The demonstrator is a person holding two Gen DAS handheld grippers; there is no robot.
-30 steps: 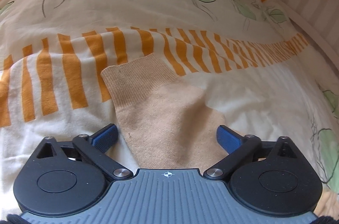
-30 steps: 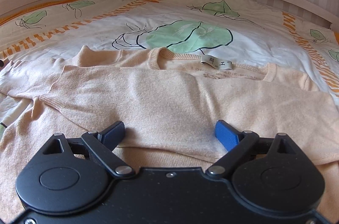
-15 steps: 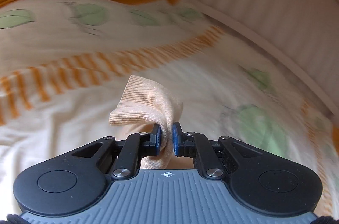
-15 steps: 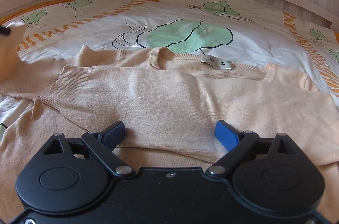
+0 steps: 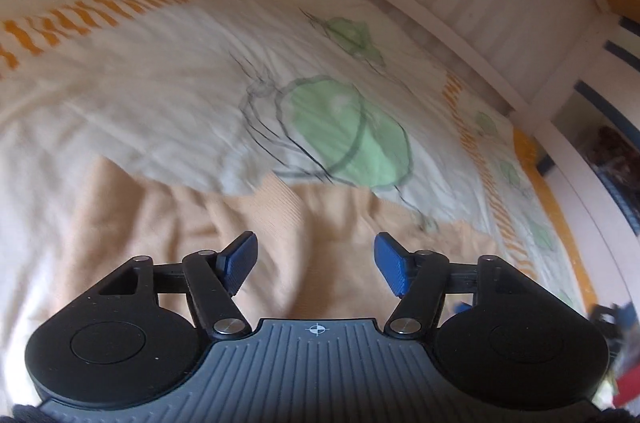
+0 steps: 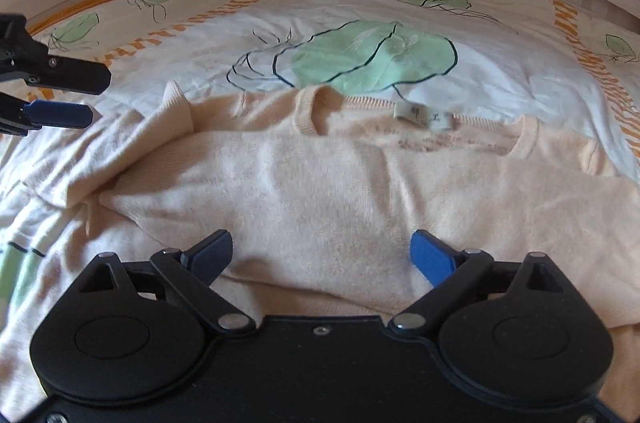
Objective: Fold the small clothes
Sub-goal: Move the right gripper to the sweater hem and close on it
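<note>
Left tool, just reopened, and right tool gape empty over leaf-print duvet.

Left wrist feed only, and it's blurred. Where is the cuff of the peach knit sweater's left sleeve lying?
Observer: Right wrist view shows the ribbed cuff on the peach knit sweater's shoulder, left of the collar.
Operator: Anything gripping it?
Observer: No. The left claw hangs apart from the cuff; its jaws have just been opening, nothing between them.
Operator: And the other one?
Observer: The right claw is open above the sweater's body, holding nothing.
</note>
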